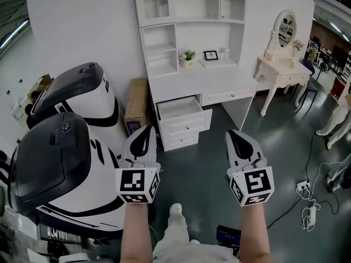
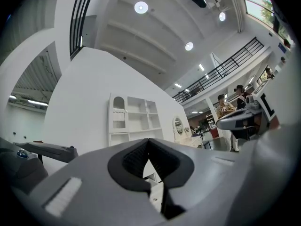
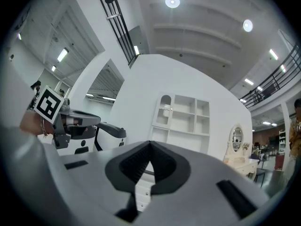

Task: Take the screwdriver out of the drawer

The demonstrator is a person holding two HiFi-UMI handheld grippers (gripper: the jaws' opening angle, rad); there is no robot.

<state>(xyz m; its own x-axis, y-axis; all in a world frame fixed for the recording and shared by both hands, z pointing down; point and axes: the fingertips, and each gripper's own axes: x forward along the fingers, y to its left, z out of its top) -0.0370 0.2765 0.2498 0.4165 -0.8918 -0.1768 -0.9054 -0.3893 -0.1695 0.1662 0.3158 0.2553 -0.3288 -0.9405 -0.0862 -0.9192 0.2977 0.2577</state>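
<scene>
Above grey floor (image 1: 211, 166), white drawer (image 1: 180, 108) open, left gripper (image 1: 147, 131) and right gripper (image 1: 235, 135) fingers clenched.

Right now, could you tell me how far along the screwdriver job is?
Done: the top drawer stands open. In hand: nothing; the left gripper and right gripper are both shut, empty and short of the desk. Left: reach in, find the screwdriver, which isn't visible yet, grip it and lift it out.
</scene>
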